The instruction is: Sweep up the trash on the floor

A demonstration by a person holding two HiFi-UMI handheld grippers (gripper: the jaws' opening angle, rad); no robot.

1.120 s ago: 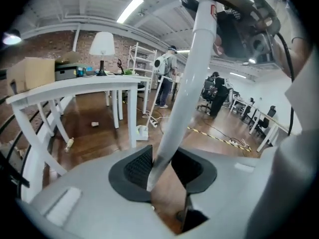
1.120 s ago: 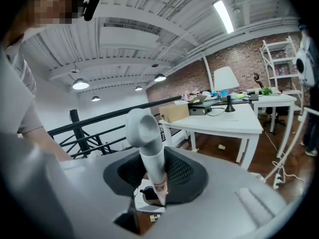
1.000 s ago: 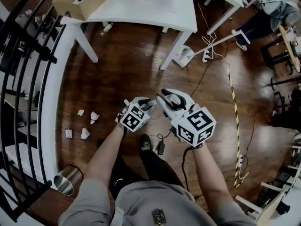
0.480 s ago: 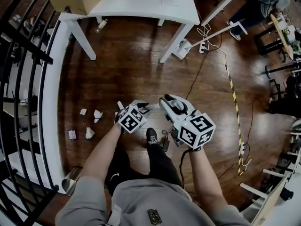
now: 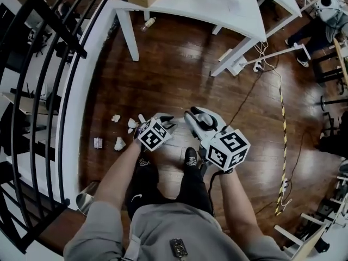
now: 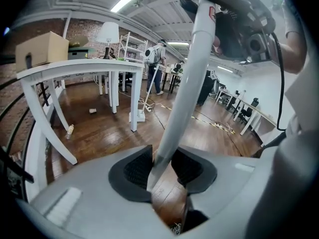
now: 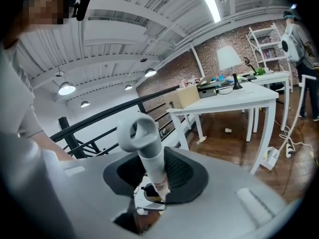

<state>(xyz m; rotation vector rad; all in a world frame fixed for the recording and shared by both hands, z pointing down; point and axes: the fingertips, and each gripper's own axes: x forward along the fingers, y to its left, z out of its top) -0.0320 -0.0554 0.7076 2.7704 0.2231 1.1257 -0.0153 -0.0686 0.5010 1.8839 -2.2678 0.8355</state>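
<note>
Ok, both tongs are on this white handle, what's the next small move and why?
Probably swing its lower end toward the crumpled paper left of the left tongs: that and the right tongs grip the handle, and the scraps lie scattered.

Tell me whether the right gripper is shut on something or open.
Shut on the white ring-topped handle: in the right gripper view, the right gripper has its jaws pressed against the shaft from both sides.
</note>
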